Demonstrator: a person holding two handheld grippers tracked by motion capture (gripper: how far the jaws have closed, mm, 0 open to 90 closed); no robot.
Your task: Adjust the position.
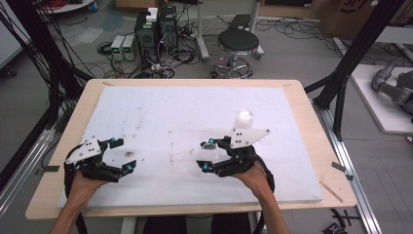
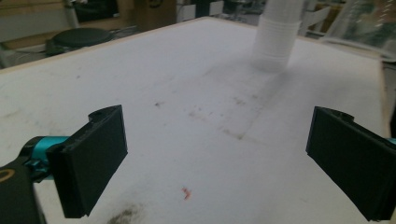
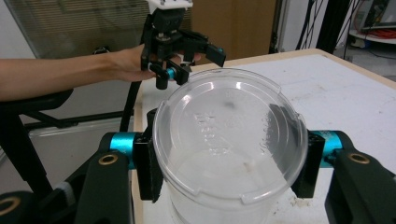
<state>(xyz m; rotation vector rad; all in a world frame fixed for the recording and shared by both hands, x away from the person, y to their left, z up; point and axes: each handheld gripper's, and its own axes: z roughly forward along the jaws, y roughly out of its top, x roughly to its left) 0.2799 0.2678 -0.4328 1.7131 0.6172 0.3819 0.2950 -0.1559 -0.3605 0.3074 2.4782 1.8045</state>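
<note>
Two grippers sit low over the white surface (image 1: 160,117). Right gripper (image 1: 210,155), at about five o'clock in the high view, has its fingers (image 3: 148,161) clamped on a clear plastic cup (image 3: 227,140), just above the board. Left gripper (image 1: 118,155), at seven o'clock, holds its fingers (image 2: 91,163) wide apart around nothing. Toward two o'clock stands a stack of white cups (image 1: 244,118), well apart.
</note>
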